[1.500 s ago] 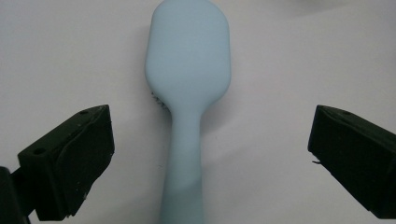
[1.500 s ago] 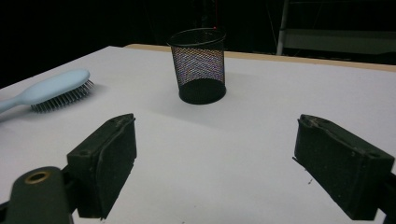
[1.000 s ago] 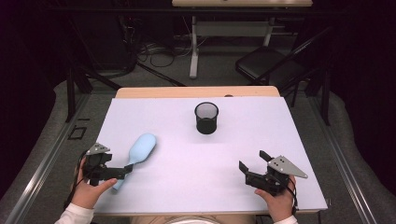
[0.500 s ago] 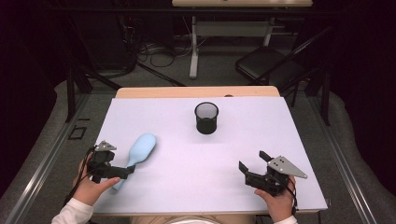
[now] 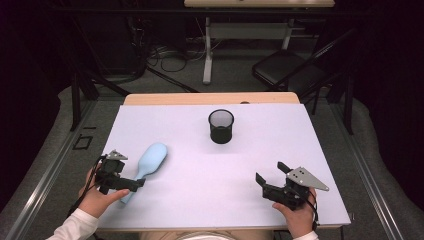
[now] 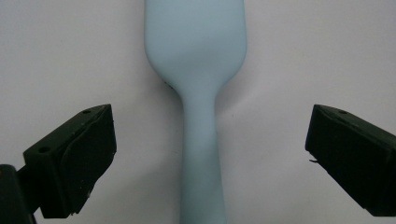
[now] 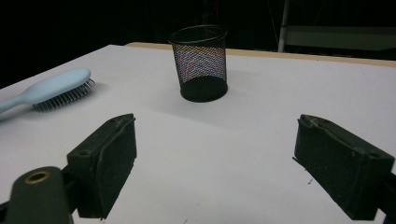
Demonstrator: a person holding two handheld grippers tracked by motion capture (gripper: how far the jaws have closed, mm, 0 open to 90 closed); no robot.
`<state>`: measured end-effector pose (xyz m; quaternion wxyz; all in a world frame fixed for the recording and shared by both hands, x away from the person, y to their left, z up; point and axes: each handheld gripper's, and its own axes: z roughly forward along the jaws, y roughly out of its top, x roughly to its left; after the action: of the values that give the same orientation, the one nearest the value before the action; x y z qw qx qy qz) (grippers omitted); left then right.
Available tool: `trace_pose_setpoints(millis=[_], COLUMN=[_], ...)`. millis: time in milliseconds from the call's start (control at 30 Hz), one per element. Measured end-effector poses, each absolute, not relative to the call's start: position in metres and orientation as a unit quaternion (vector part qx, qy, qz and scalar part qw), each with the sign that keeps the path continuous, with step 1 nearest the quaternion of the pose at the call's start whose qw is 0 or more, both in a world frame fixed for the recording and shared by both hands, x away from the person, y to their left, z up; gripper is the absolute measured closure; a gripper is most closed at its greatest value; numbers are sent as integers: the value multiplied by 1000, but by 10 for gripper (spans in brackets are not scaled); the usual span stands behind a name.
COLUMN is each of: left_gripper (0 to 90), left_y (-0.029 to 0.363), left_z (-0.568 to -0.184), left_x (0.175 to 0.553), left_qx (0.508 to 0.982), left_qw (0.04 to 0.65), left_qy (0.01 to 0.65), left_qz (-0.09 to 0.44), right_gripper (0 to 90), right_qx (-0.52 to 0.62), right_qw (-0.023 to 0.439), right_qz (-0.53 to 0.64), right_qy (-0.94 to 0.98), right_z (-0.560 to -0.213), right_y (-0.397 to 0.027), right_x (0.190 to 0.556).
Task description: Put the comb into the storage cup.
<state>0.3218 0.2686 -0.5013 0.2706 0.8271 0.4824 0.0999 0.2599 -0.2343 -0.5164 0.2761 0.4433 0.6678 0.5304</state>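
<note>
Pale blue plastic is what you work with now: the hairbrush [image 5: 149,162] lies flat on the white counter [image 5: 320,165], bristles down, at your left side, and its handle points toward you. Your left tongs [image 6: 205,154] stand released, with one jaw at each side of the handle and neither one touching it. I judge this is the reaching step, just before the grasp. The next move calls for lowering a little, keeping the handle centred, and then clenching on it firmly, because the handle is smooth and rounded and could slip or roll.

Your right tongs [image 7: 215,163] are released too and grasp nothing; they rest near the counter's front right corner, facing the black mesh cup [image 5: 221,126], which stands upright and well apart from the brush.

From above, the left tongs cover part of the handle. Inside the cup you cannot see clearly.
</note>
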Motion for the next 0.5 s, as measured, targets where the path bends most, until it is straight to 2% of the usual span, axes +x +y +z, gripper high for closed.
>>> trace_pose_setpoints(millis=[500], left_gripper=[28], left_y=[271], left_z=[-502], left_x=[332], left_qx=[831], left_qw=[245], left_qy=[493], left_qz=[80], right_gripper=[127], right_qx=[443], right_qw=[275], right_qz=[531], right_qy=[668], right_z=[-517], right_y=[-234], right_x=[260])
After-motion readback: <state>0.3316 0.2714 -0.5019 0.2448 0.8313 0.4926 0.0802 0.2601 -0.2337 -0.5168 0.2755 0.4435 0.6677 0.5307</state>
